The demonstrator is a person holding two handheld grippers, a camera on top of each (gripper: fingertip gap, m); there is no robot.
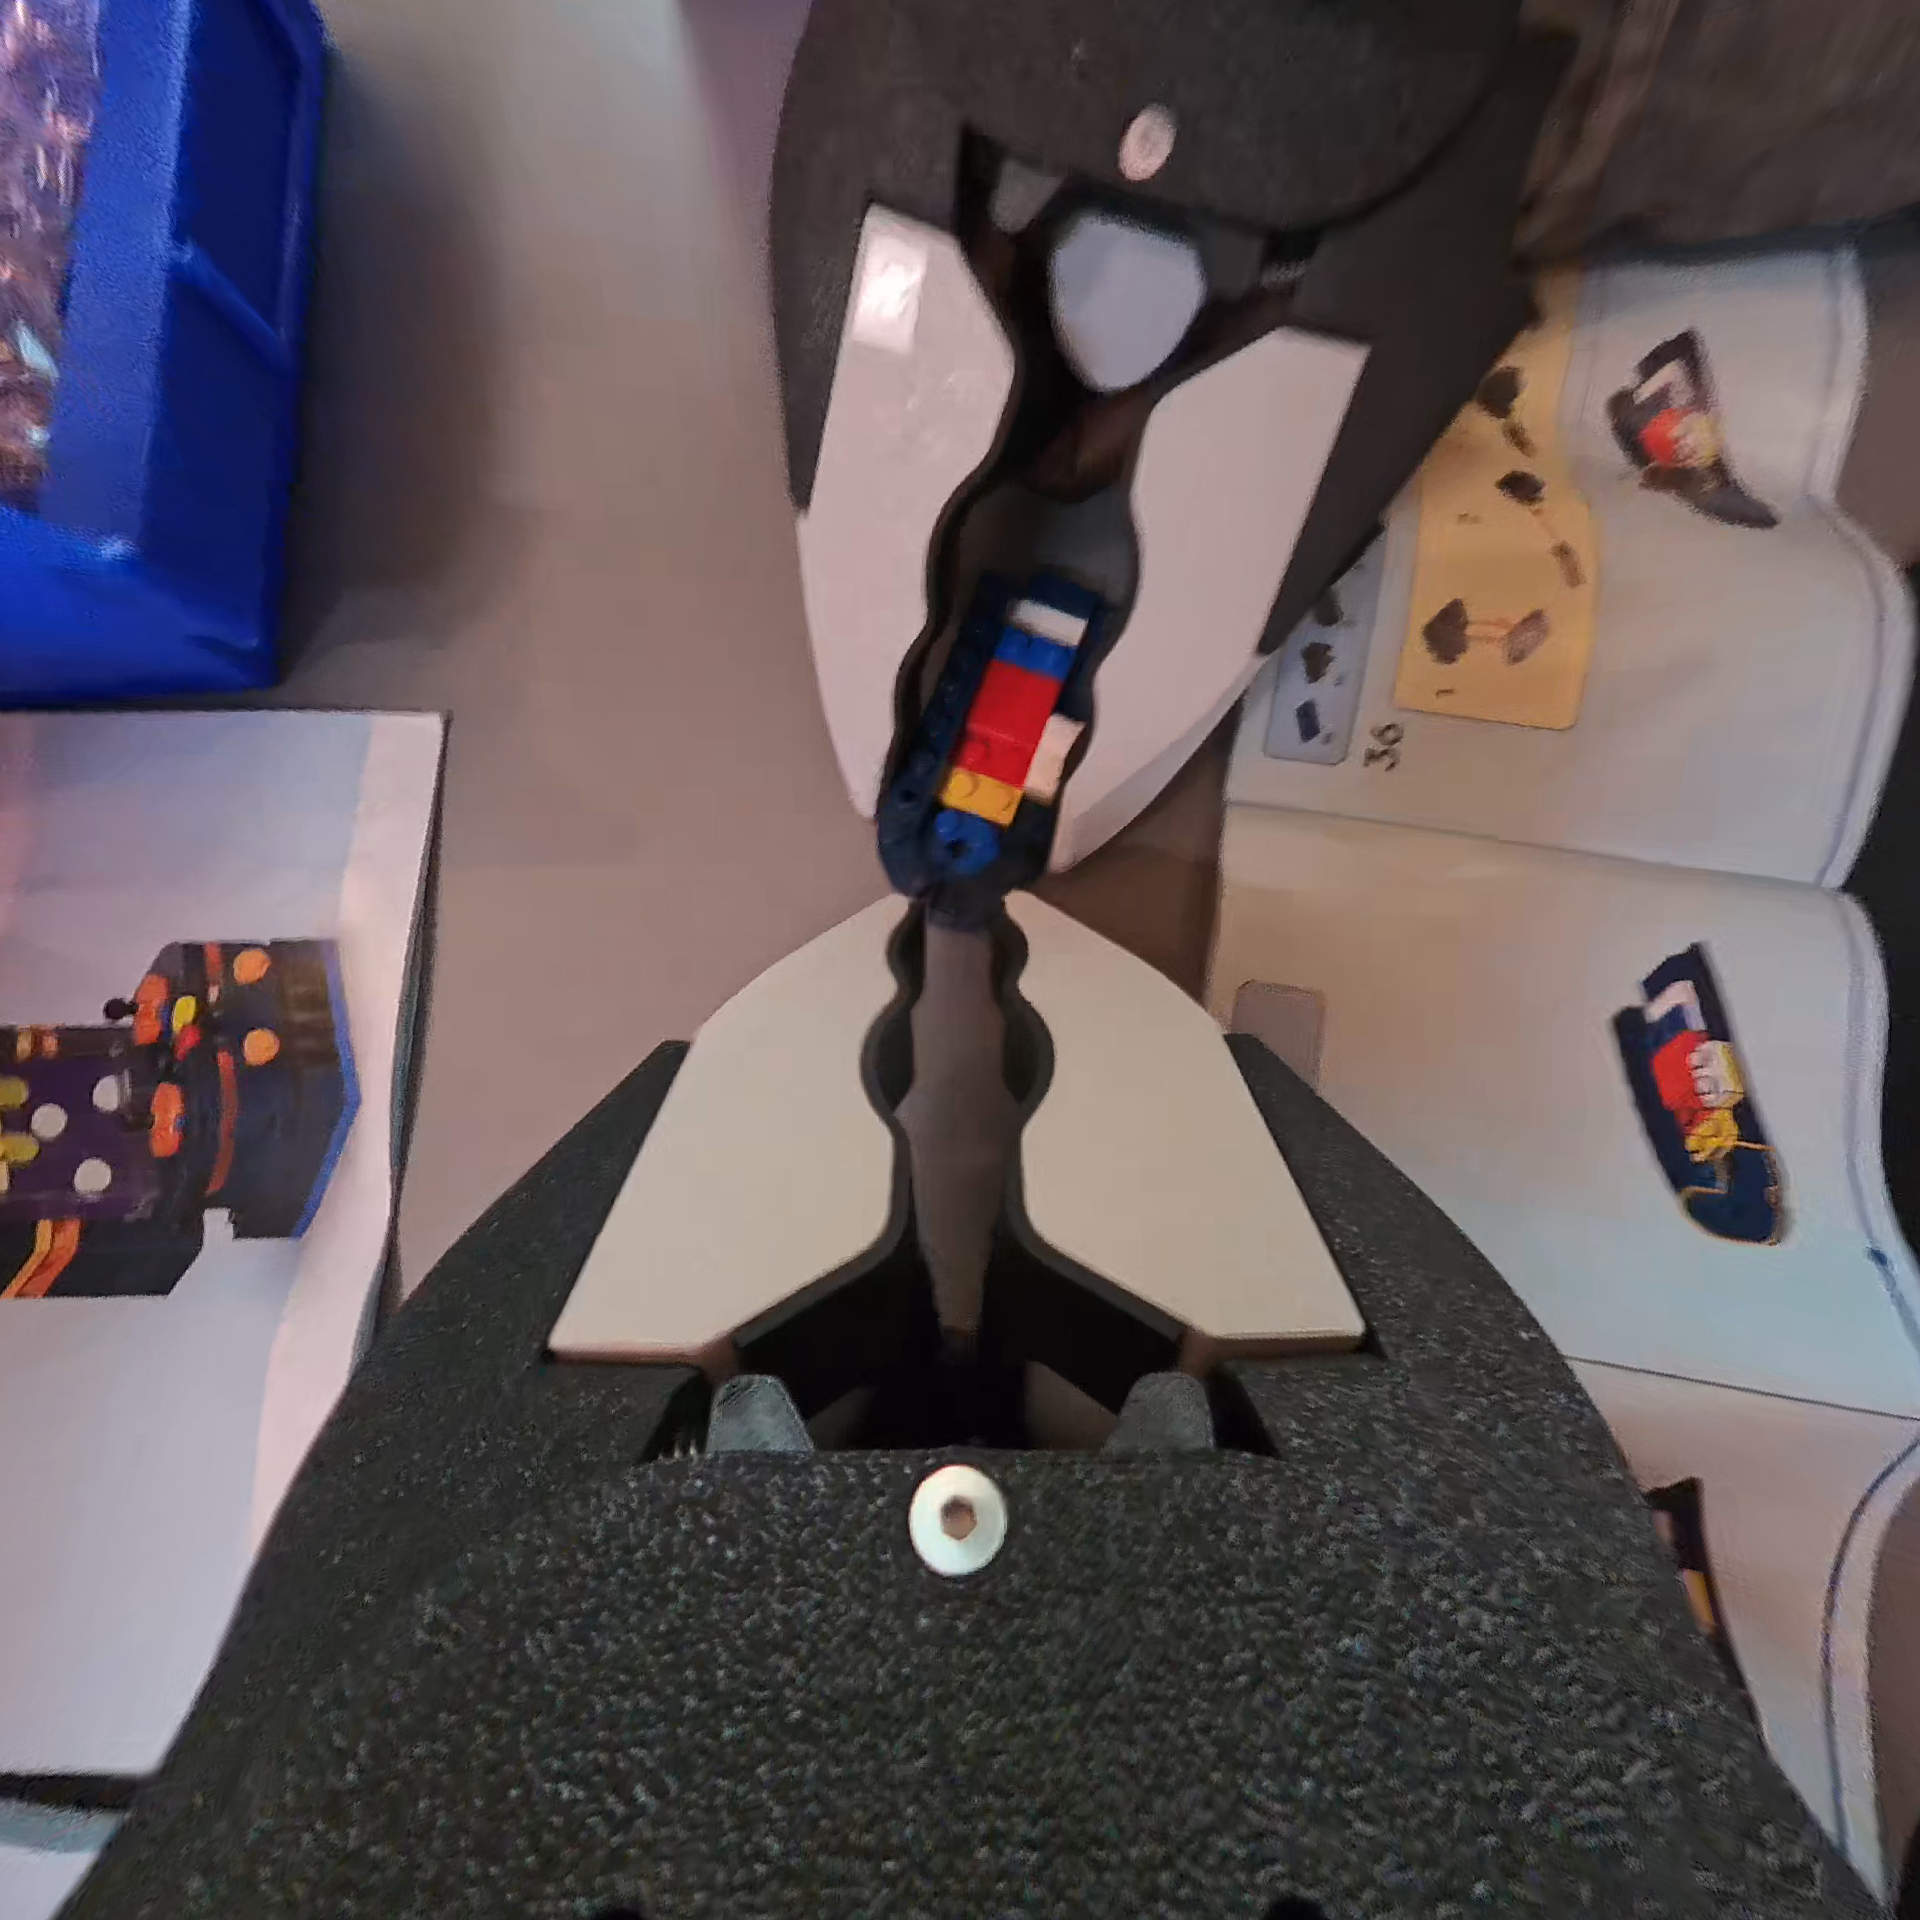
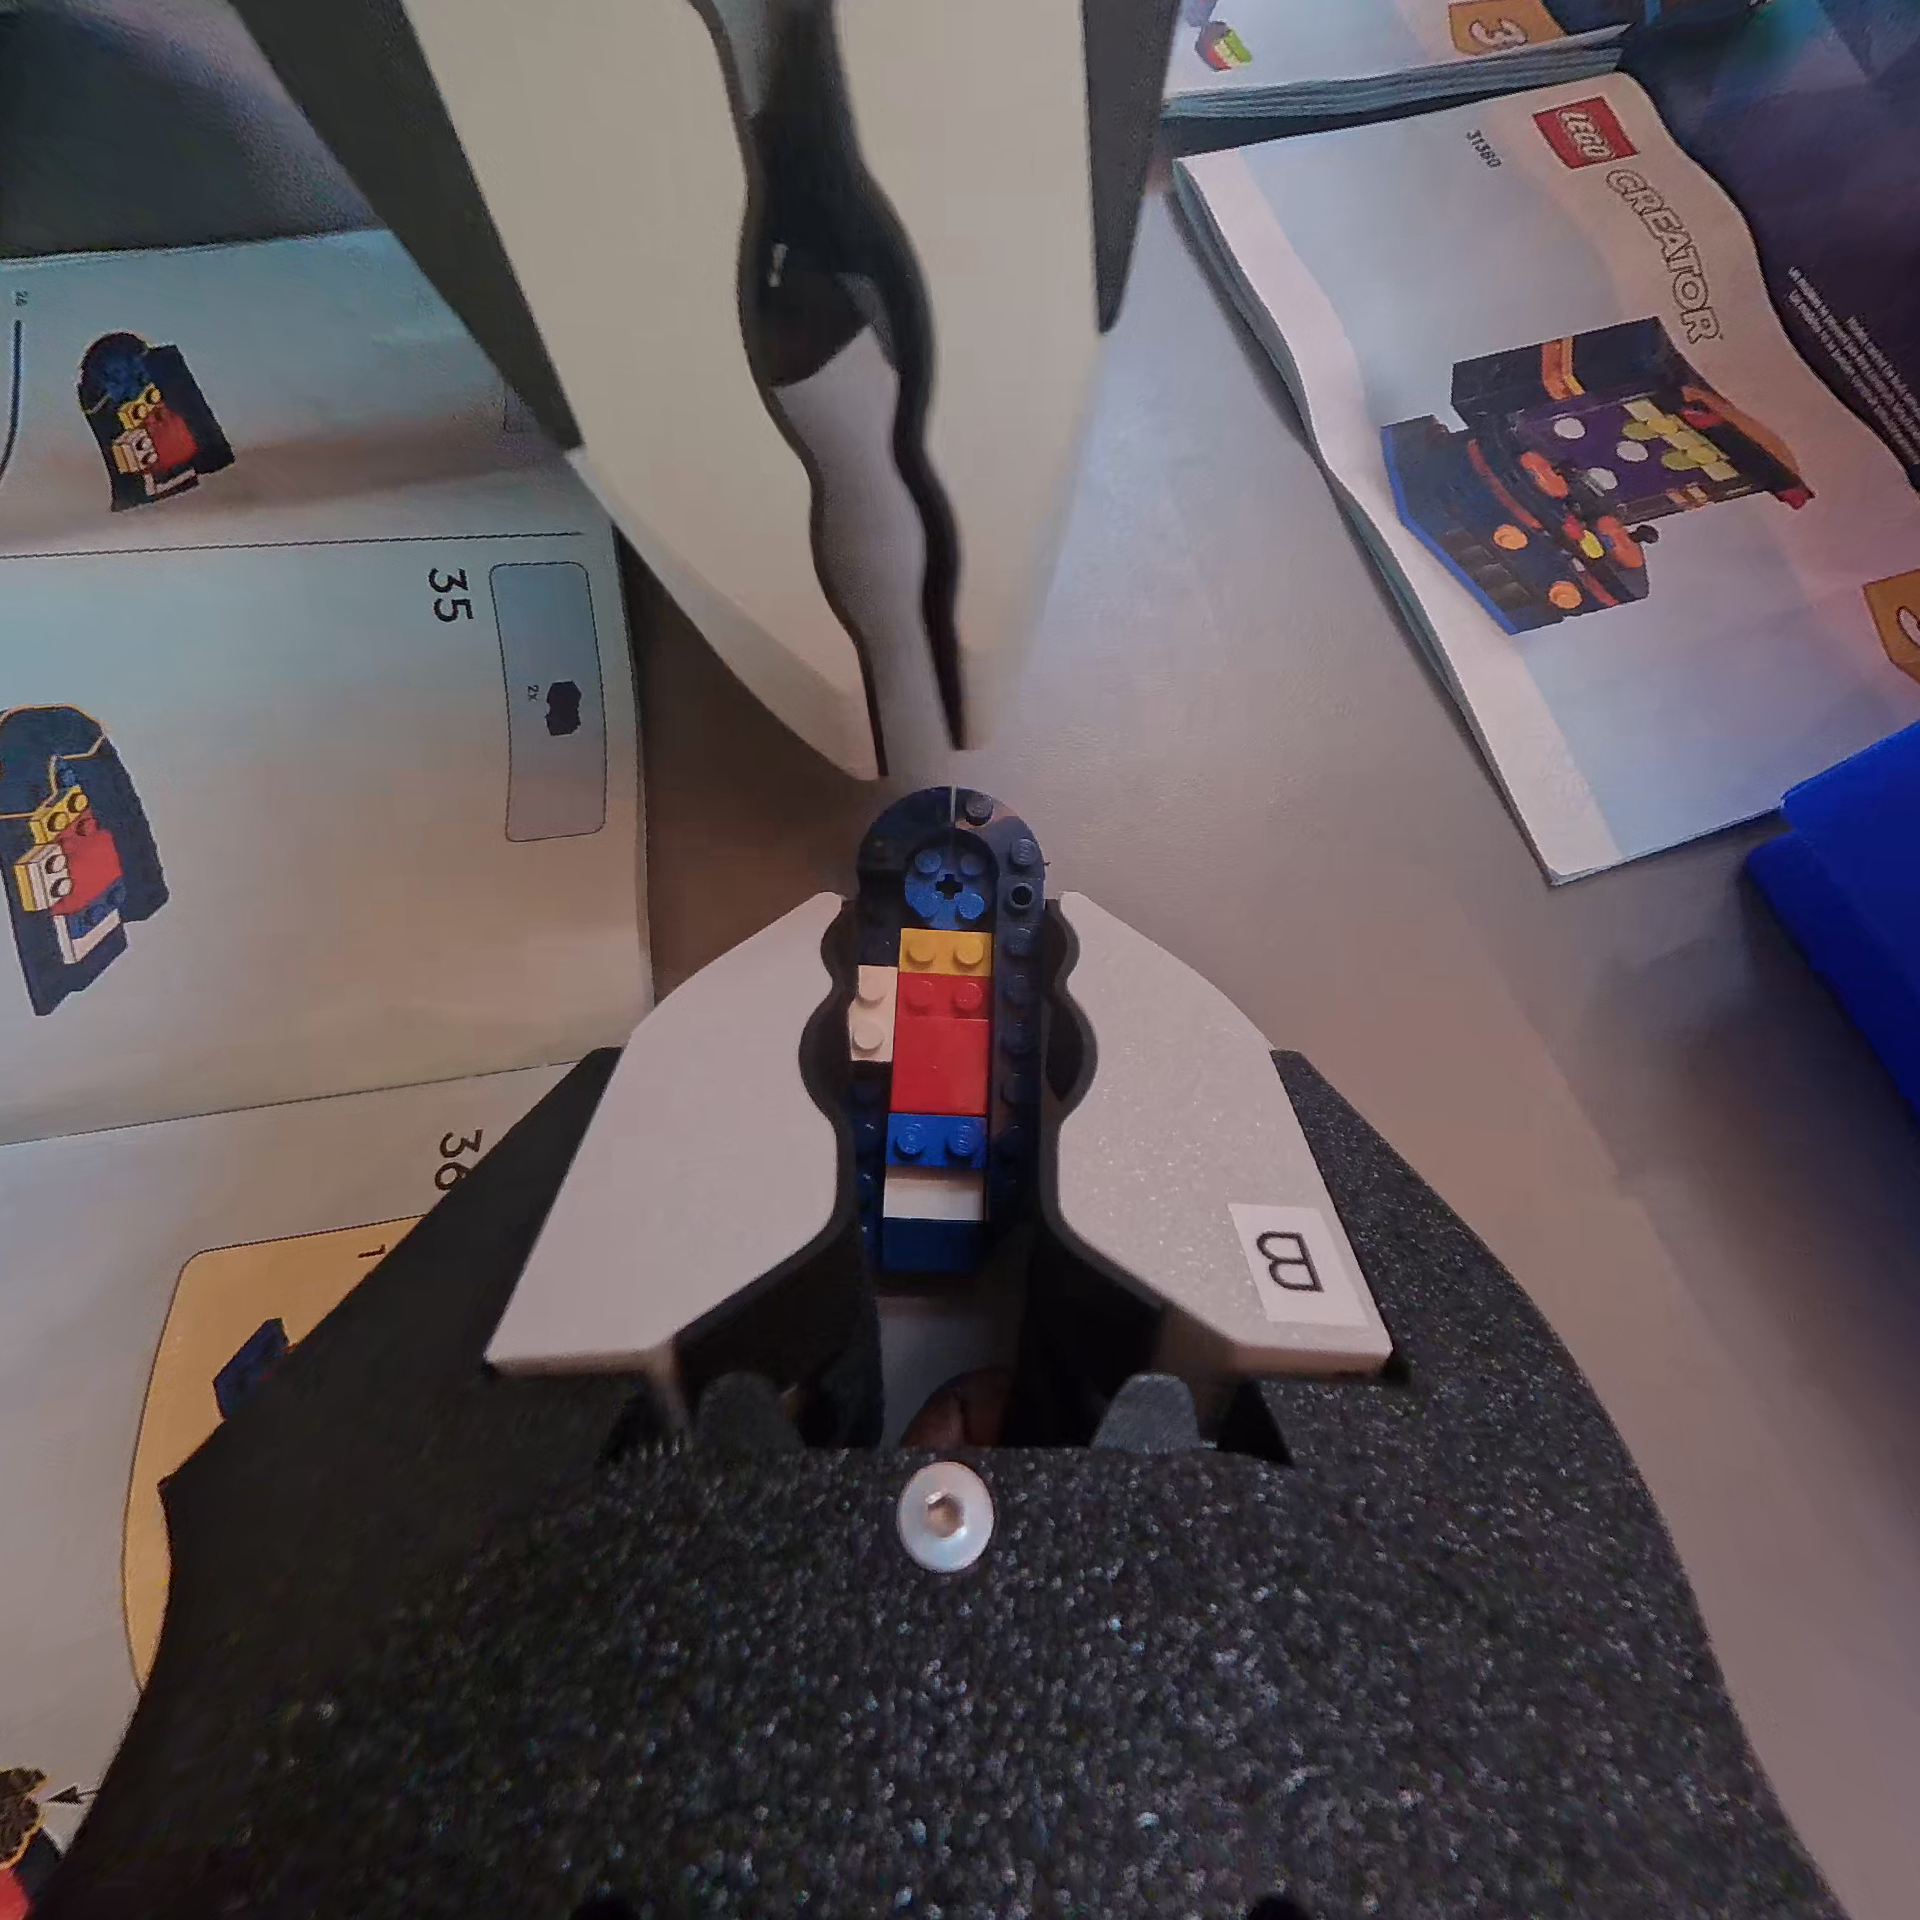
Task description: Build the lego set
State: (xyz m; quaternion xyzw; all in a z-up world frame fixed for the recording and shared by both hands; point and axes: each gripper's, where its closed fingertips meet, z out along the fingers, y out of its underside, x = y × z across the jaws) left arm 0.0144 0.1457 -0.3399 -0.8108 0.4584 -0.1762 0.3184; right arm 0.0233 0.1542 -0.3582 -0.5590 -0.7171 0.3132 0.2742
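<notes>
Right tool (image 2: 951, 914) is clamped on my dark blue brick assembly (image 2: 940, 1049), both pads pressing its long sides. Left tool (image 1: 956, 914) faces it, fingertips slightly apart at its rounded end, above the bench (image 1: 582, 416).

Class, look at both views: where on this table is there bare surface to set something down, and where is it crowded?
Bare grey table lies between the blue bin and the grippers, and between the closed booklet and the right gripper. Crowded: the open instruction pages, the white box, and the middle, where the left gripper meets the brick model.
</notes>
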